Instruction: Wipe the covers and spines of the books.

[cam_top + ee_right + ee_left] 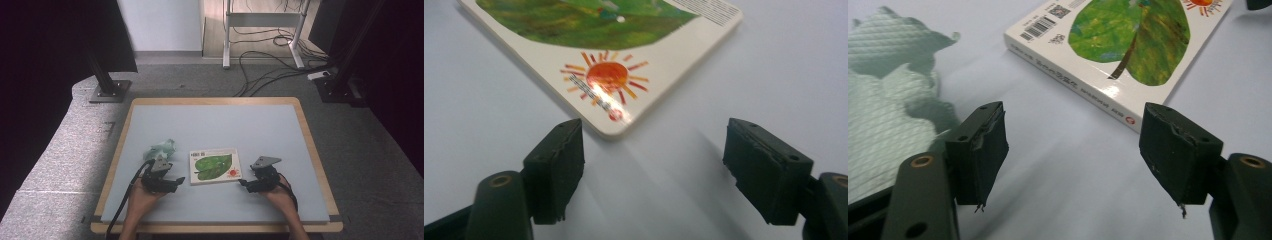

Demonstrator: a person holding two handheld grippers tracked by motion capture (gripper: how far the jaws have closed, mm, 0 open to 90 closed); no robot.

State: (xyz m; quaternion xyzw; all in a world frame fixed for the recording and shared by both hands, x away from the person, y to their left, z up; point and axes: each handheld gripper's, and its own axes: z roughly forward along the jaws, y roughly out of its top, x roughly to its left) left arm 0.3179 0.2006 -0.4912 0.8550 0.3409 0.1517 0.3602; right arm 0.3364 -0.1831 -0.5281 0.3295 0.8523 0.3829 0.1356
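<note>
So the book (215, 166) is lying flat on the bench (220, 125), right between my left gripper (176, 181) and right gripper (243, 183). Both sets of jaws are apart, nothing in them. Crumpled green cloth (161, 148) sits past my left.

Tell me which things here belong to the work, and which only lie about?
In the work:
- flat white book with a green leaf cover
- left gripper, open
- right gripper, open

Lying about:
- crumpled pale green cloth
- black cables on the floor
</note>
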